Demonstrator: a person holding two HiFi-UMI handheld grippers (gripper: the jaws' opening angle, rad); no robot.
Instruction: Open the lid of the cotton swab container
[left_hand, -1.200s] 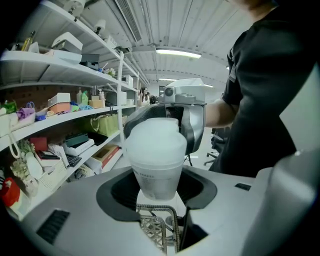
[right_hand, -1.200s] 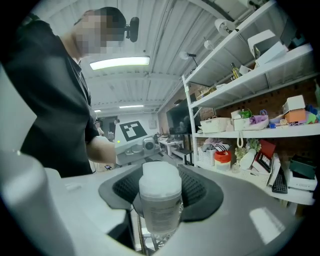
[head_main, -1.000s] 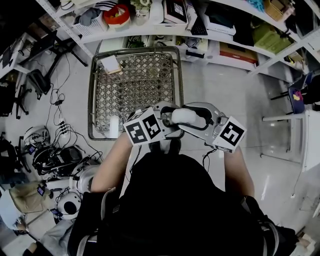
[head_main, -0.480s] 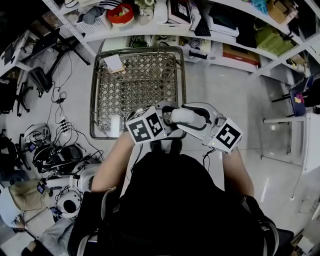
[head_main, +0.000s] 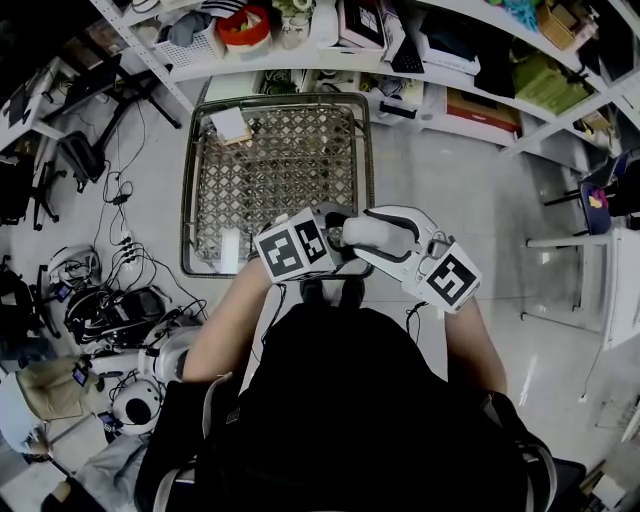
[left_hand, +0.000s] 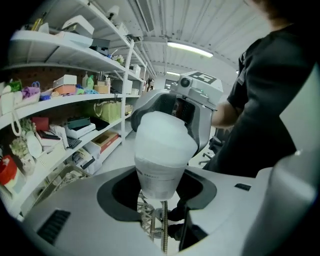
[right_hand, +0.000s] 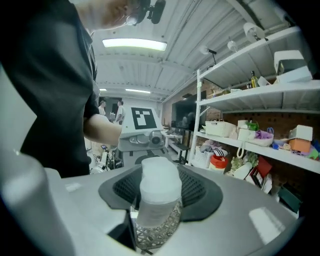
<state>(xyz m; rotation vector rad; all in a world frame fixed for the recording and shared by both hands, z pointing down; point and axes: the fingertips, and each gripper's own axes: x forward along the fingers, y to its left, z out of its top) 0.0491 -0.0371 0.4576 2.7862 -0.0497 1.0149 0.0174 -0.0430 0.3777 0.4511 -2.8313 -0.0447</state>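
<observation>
Your left hand-held gripper and right hand-held gripper, jaws wide, both clamp the cotton swab container above the wire basket's near edge. Each has rolled slightly; the lid still looks seated, so opening has barely begun.

Frosted plastic, matt shells, bare wire
The cotton swab container is cloudy, translucent plastic; the right gripper has a smooth matt grey plastic shell around a black mesh-textured hollow; the basket is metal wire lattice, the floor smooth and glossy, the shirt matt black cloth
</observation>
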